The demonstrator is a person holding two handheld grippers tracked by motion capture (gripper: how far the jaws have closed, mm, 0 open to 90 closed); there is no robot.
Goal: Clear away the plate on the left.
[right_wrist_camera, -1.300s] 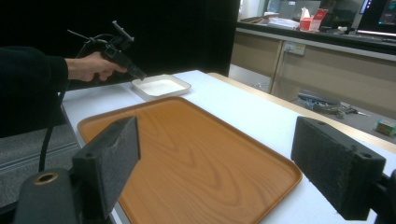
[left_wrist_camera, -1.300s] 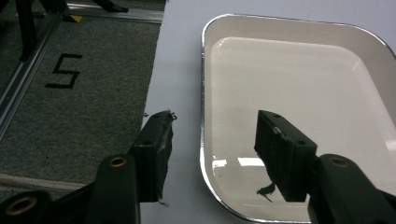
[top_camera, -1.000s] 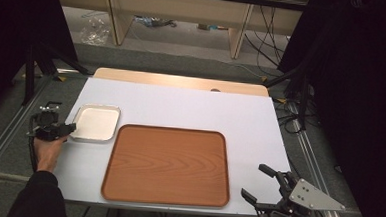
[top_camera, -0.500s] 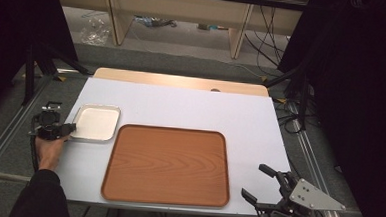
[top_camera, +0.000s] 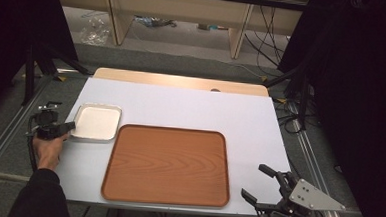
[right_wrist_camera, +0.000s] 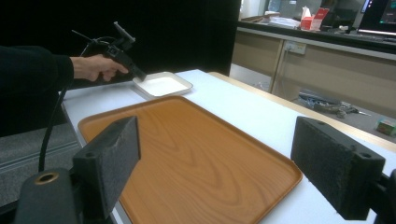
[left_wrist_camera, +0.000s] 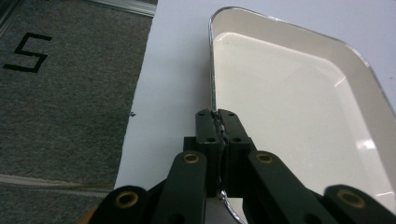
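A small white tray (top_camera: 98, 122) with a metal rim lies at the left of the white table, just beside a large wooden tray (top_camera: 168, 165). My left gripper (top_camera: 70, 127) is shut on the small tray's near left rim (left_wrist_camera: 212, 100); its jaws pinch that edge in the left gripper view. In the right gripper view the same hand and gripper (right_wrist_camera: 140, 76) hold the white tray (right_wrist_camera: 162, 85). My right gripper (top_camera: 261, 183) stands open near the table's front right corner, nothing between its jaws, facing the wooden tray (right_wrist_camera: 187, 154).
The white table top (top_camera: 191, 108) has bare room behind both trays. Grey carpet (left_wrist_camera: 60, 93) lies past the table's left edge. Metal rails run along both sides of the table. Shelving and cables stand beyond the far edge.
The small white tray has slid a little toward the left front with my left gripper holding its rim. The right gripper has not moved.
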